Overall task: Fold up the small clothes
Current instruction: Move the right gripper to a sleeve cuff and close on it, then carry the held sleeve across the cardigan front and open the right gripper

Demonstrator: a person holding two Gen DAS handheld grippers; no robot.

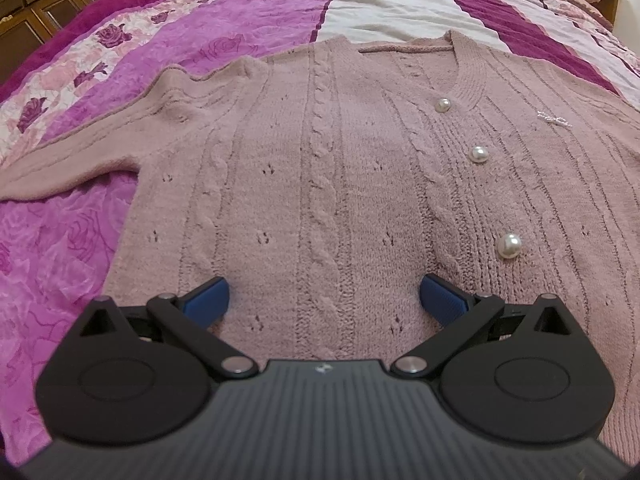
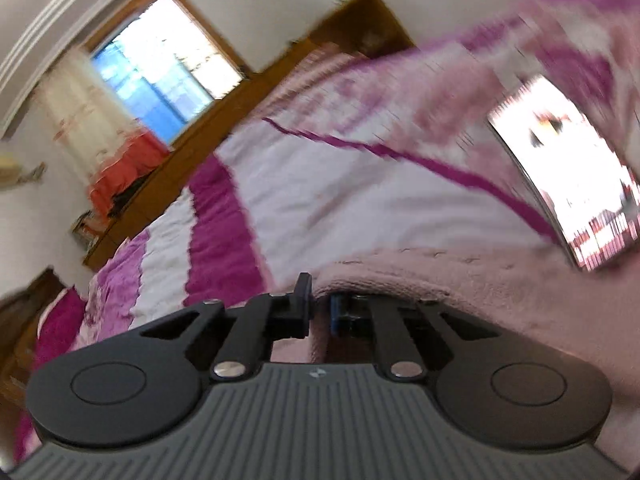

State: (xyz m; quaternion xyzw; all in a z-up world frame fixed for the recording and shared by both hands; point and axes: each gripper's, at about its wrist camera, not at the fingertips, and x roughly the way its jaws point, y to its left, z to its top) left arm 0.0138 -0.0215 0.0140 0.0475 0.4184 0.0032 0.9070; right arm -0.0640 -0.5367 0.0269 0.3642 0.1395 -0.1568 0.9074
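A dusty-pink knitted cardigan (image 1: 320, 168) with pearl buttons (image 1: 479, 154) lies flat, front up, on the bed. Its left sleeve (image 1: 80, 156) stretches toward the left edge. My left gripper (image 1: 324, 300) hovers open over the lower front of the cardigan, blue pads (image 1: 208, 300) wide apart, nothing between them. In the blurred right wrist view, my right gripper (image 2: 320, 312) is shut on a fold of the same pink knit (image 2: 440, 276), which drapes over its right finger. The pinched edge passes between the closed pads.
The bed cover (image 1: 248, 28) is purple, magenta and white with rose prints. A lit phone screen (image 2: 568, 184) lies on the bed at the right. A wooden headboard (image 2: 280, 64), a window (image 2: 160, 64) and dark wooden cabinets (image 1: 36, 4) border the bed.
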